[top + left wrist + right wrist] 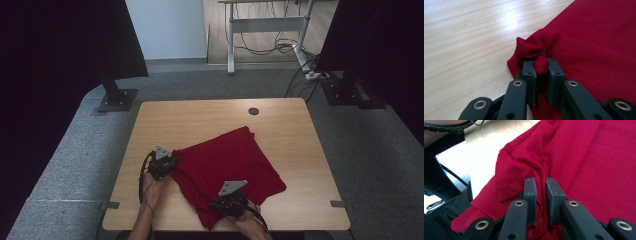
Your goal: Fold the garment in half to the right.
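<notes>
A dark red cloth lies folded on the wooden table, spread from the middle toward the front. My left gripper sits at the cloth's left corner, shut on a bunched fold of the red cloth, which is pinched between its jaws, left gripper. My right gripper is at the cloth's front edge, near the table's front. Its jaws stand close together with a fold of the red cloth caught between them, right gripper. A stitched hem shows beside its jaws.
A small dark round cap sits in the table near its far edge. Black stands rise on both sides beyond the table. Grey carpet surrounds it. A desk frame with cables stands at the back.
</notes>
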Action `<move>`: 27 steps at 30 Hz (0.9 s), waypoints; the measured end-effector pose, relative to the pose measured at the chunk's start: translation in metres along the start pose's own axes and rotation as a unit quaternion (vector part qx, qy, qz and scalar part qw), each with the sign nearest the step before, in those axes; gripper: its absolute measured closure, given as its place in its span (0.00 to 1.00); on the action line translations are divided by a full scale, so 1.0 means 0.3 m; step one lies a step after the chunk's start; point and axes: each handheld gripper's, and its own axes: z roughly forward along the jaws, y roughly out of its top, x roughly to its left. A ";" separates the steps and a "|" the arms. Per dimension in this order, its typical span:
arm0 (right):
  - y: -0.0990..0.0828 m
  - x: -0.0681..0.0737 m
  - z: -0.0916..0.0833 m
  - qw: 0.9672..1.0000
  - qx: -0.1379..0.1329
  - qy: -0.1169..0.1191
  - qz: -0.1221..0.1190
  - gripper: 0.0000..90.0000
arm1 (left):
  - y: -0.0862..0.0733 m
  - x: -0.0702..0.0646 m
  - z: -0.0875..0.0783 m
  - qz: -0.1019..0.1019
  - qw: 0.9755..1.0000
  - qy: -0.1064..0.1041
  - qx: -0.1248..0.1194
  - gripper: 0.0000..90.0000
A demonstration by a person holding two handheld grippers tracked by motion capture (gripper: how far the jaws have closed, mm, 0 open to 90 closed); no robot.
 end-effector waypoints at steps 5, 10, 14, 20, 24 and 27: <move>0.003 0.003 0.008 1.000 0.000 0.012 0.002 0.89 | -0.002 0.012 -0.044 0.017 1.000 0.014 -0.021 0.88; 0.059 0.018 -0.050 0.997 -0.045 0.069 0.006 0.91 | 0.098 0.006 -0.163 0.030 0.995 0.032 -0.094 0.90; 0.095 0.031 -0.095 0.994 -0.074 0.081 0.005 0.91 | 0.129 0.003 -0.191 0.033 0.993 0.033 -0.106 0.90; 0.176 0.074 -0.297 0.990 -0.132 0.040 -0.041 0.91 | 0.405 -0.115 -0.240 0.094 0.978 0.020 -0.184 0.90; 0.119 0.007 -0.376 0.991 -0.135 -0.004 -0.020 0.91 | 0.432 -0.156 -0.174 0.106 0.978 0.011 -0.180 0.89; 0.030 -0.067 -0.383 0.991 -0.128 -0.023 0.021 0.91 | 0.421 -0.222 0.003 0.113 0.982 -0.012 -0.152 0.88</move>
